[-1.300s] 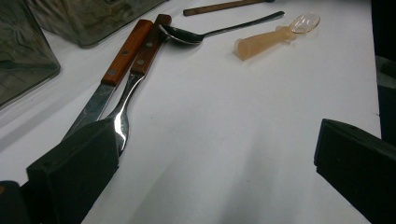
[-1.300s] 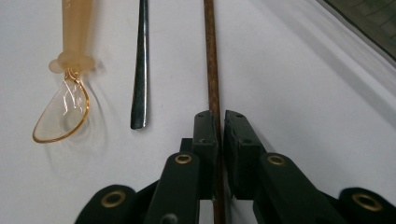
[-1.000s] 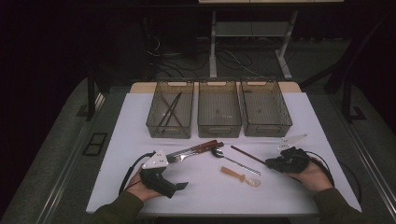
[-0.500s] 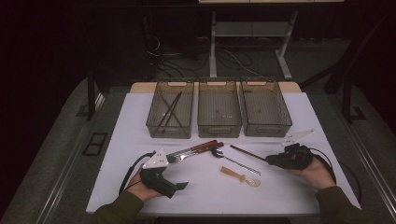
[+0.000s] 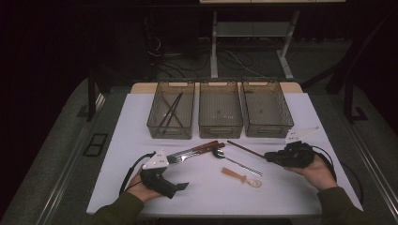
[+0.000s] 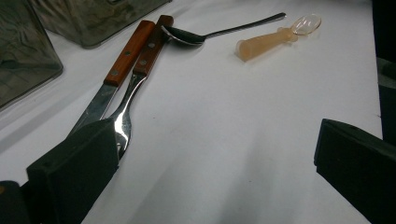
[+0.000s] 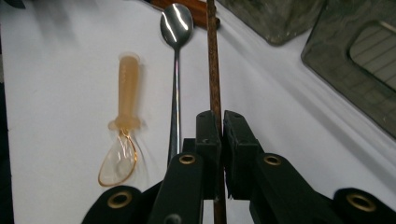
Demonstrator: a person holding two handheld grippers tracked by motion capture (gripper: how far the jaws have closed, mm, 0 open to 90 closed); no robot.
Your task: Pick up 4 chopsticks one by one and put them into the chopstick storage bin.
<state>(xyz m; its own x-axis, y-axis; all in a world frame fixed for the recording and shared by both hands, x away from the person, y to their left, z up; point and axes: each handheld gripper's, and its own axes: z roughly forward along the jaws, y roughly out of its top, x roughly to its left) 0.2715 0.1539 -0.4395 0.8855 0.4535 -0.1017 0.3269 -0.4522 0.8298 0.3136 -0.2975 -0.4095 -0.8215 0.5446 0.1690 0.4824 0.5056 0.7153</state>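
brown chopstick (image 7: 214, 70) pinched between right tongs (image 7: 221, 122), seemingly off table

- I can read no text, label, brand, number or sign anywhere in my views.
- I see bare wood and plain rivets on the two wooden handles (image 6: 140, 49), with no maker's mark.
- I find no stamp on the metal spoon (image 7: 176, 28).
- I find no lettering on the clear plastic spoon (image 7: 122, 135).
- I make out no label or number on the three bins (image 5: 220, 110) from the high view.
- I see nothing printed on the white table cover (image 5: 206, 192).
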